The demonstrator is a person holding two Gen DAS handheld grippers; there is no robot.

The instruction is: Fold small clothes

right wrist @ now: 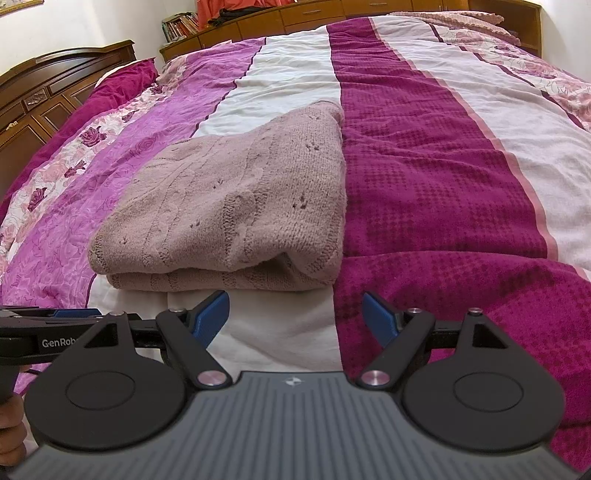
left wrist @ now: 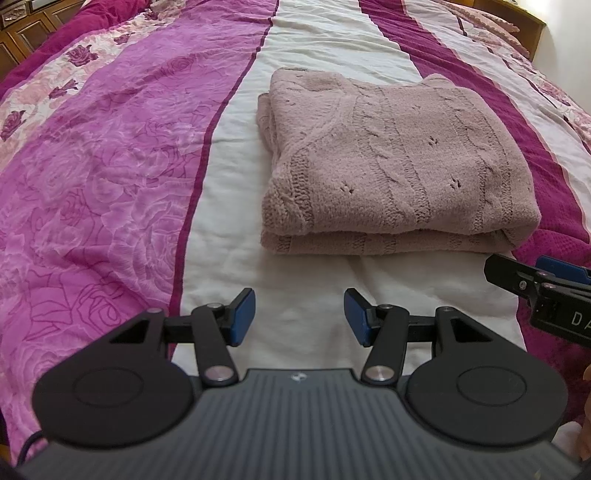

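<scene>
Partly legible on the left gripper (right wrist: 74,314) side bar, seen from the right wrist: "GenRob", rest cut off behind the right gripper (right wrist: 295,317); from the left wrist, only "DA" readable on the other tool at frame edge. Folded in layers on the white stripe of the striped floral bedspread (left wrist: 110,166): a dusty-pink knitted sweater (left wrist: 388,162), just ahead of both tools, touching neither. Jaws wide on both, gripping nothing; wooden headboard (right wrist: 44,92) and bookshelf (right wrist: 181,26) beyond, small and hard to make out.

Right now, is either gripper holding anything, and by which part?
Nothing is held. The left gripper and right gripper are both open, short of the folded pink sweater on the bedspread.
</scene>
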